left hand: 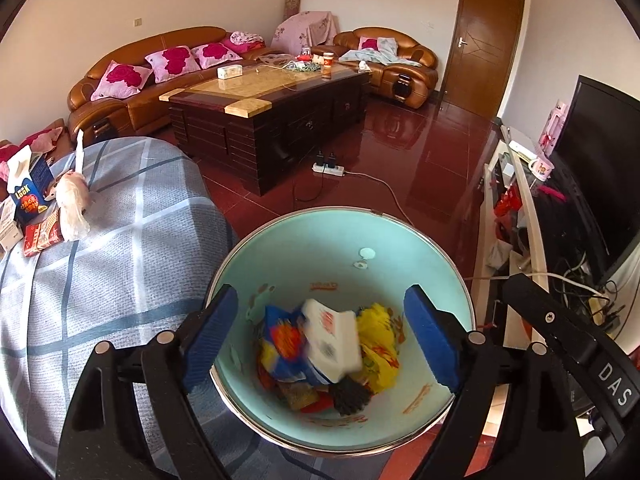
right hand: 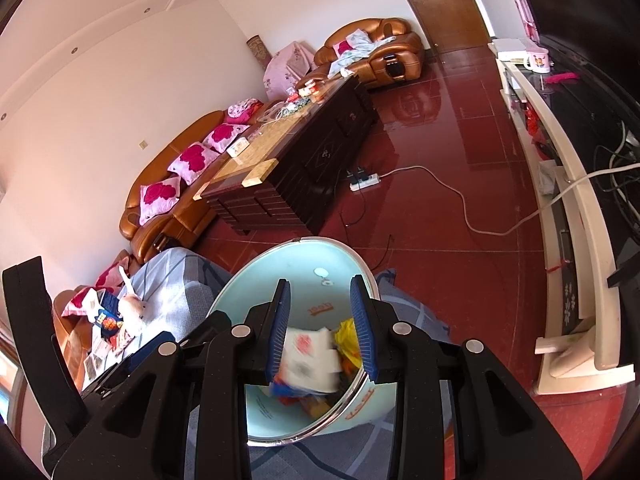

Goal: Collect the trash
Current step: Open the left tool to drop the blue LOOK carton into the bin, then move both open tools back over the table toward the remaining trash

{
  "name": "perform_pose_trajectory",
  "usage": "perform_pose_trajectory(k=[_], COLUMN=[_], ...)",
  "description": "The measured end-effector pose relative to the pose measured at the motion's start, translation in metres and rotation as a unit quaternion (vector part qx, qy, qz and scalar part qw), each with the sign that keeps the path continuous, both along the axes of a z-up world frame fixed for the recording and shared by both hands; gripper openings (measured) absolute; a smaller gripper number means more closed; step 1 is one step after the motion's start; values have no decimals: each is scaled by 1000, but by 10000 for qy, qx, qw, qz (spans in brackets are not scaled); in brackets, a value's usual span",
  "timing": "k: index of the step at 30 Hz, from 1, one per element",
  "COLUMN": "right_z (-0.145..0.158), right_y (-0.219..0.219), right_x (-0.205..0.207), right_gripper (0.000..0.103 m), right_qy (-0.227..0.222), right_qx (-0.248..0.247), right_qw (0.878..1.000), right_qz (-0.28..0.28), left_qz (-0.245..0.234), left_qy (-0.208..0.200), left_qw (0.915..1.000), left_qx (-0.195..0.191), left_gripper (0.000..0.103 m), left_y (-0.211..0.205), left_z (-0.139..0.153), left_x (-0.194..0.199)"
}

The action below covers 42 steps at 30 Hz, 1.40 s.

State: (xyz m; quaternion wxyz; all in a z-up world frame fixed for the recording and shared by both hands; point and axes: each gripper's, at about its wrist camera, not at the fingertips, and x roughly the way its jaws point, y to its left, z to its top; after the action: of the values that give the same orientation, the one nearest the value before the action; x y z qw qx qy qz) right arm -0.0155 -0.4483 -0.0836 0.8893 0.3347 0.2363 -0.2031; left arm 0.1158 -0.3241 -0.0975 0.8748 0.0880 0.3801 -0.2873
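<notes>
A mint-green trash bin [left hand: 320, 248] stands beside the checked blanket, and my left gripper [left hand: 320, 300] hangs open right over its mouth with nothing between the blue pads. Inside the bin, a white box [left hand: 336, 336] shows blurred on top of a blue-and-orange packet [left hand: 284, 340] and a yellow wrapper [left hand: 380, 340]. In the right wrist view my right gripper [right hand: 320, 284] also hovers over the bin [right hand: 280, 268]. Its jaws stand a little apart with no thing pressed between them. The white box [right hand: 308, 356] shows through the gap, down in the bin.
On the checked blanket [left hand: 100, 280] at the left lie a blue carton [left hand: 28, 196], a red pack [left hand: 40, 236] and a pale crumpled bag [left hand: 74, 204]. A dark coffee table [left hand: 264, 120], a power strip [left hand: 328, 169] with its cable, and a TV stand [left hand: 520, 208] surround the red floor.
</notes>
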Motion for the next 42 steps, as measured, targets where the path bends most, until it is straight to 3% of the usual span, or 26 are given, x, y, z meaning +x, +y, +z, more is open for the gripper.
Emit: perform_pose_trajectory(k=[8,16,25,36,42], right_z=[2,-2,-4,-2,1], right_y=[0,2,19,46,73], right_x=[-1,3,16,28,38], right_gripper=[33,53,63,76,76], right_qy=[-4,162,425,755,866], right_qx=[-25,-149,-463,-1153,-1498], right_qw=[10000,9997,9978,9902,9836], right_qz=[-55,-88,185,235,501], left_qz=[254,394,595,1073,1310], left_qy=[-114,-142,-182,-407,-413], left_qw=[9995,9987,9979,9931,9904], left_qx=[151,276,198,236,140], left_gripper=[89,90,93,94,95], left_y=[19,31,59,104,131], left_z=[-1,-2,5,14,19], left_x=[0,-2,-6,-1,2])
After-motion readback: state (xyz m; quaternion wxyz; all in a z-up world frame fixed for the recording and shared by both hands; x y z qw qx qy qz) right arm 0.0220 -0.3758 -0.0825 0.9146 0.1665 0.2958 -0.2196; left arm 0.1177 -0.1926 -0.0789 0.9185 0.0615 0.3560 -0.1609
